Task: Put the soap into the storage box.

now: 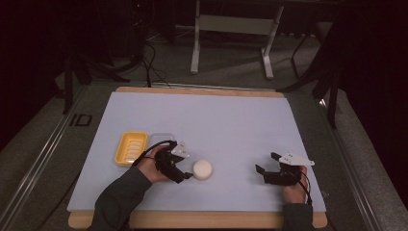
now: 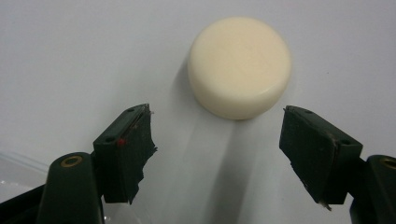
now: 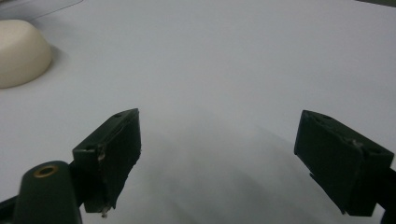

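A round cream soap bar (image 1: pixel 202 169) lies on the pale mat just right of my left gripper (image 1: pixel 186 168). In the left gripper view the soap bar (image 2: pixel 239 65) sits a little ahead of the jaws, which stand apart around my left gripper's gap (image 2: pixel 217 140) with nothing between them. My right gripper (image 1: pixel 265 162) rests near the front right of the mat, pointing left. In the right gripper view its jaws stand wide at my right gripper's gap (image 3: pixel 217 135), over bare mat, with the soap bar (image 3: pixel 18 51) far off at the upper left.
A yellow ribbed soap dish (image 1: pixel 131 148) lies left of my left hand, with a clear plastic piece (image 1: pixel 161 138) beside it. The pale mat (image 1: pixel 202 115) covers a wooden board (image 1: pixel 192 220). Beyond the table stand a metal frame (image 1: pixel 231 29) and cables.
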Demonstrator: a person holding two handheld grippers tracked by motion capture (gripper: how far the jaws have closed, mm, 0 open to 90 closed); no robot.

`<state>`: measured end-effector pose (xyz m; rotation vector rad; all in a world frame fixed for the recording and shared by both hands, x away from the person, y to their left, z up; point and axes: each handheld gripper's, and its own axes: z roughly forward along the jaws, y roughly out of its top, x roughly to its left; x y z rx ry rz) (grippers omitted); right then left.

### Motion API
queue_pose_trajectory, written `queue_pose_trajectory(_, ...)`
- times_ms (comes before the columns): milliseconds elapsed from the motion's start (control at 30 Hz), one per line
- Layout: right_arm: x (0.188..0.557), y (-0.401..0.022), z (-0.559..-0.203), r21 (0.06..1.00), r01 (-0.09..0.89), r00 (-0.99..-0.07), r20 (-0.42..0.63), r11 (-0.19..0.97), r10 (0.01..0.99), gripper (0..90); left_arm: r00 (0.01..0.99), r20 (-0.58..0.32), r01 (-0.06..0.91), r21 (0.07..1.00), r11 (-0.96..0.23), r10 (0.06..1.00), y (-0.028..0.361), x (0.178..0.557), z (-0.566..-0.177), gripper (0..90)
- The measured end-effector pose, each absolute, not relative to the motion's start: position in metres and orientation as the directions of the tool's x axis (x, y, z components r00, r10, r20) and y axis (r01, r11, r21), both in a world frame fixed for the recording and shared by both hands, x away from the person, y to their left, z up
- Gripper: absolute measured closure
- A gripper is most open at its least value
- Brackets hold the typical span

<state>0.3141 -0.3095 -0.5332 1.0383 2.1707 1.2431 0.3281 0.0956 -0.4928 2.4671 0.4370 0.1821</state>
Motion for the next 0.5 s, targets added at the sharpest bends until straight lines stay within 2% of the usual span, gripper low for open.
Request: queue_pose_trajectory(500,0.313,-0.311,-0.533,0.870,0.391,-0.627,0.013,0.301,0.779,14.4,0.953,0.004,0.243,0.581,-0.776,0.302,0.072,0.331,-0.497,15.0)
